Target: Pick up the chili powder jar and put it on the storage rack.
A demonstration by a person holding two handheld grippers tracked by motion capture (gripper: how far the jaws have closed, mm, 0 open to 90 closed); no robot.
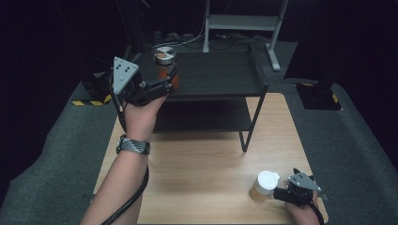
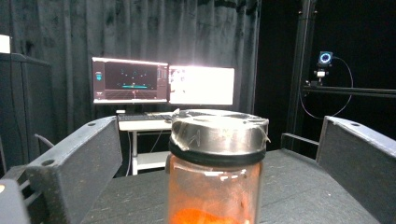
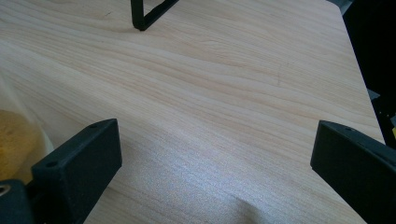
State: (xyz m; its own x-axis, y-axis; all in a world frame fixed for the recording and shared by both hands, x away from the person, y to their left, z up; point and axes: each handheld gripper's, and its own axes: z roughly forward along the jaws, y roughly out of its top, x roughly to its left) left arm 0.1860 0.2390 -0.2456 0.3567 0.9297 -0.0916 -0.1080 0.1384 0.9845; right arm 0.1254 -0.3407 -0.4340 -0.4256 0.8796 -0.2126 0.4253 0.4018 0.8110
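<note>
A glass jar (image 1: 164, 60) with a metal lid and orange contents stands on the top level of a black shelf (image 1: 220, 75). My left gripper (image 1: 165, 77) is open around it. In the left gripper view the jar (image 2: 217, 158) sits between the jaws with a gap on each side, under my left gripper (image 2: 219, 126). Near the table's front right edge, my right gripper (image 1: 278, 193) is open over bare wood, and nothing lies between the jaws of my right gripper (image 3: 215, 135). A white-lidded jar (image 1: 264, 185) of yellowish contents stands just outside its left jaw; that jar's edge (image 3: 14, 140) shows in the right gripper view.
The shelf stands on the far half of the wooden table (image 1: 211, 159), with a lower level (image 1: 202, 117) and a thin black leg (image 1: 245, 140). Beyond the shelf are two lit monitors (image 2: 163, 84) on a desk. Dark carpet surrounds the table.
</note>
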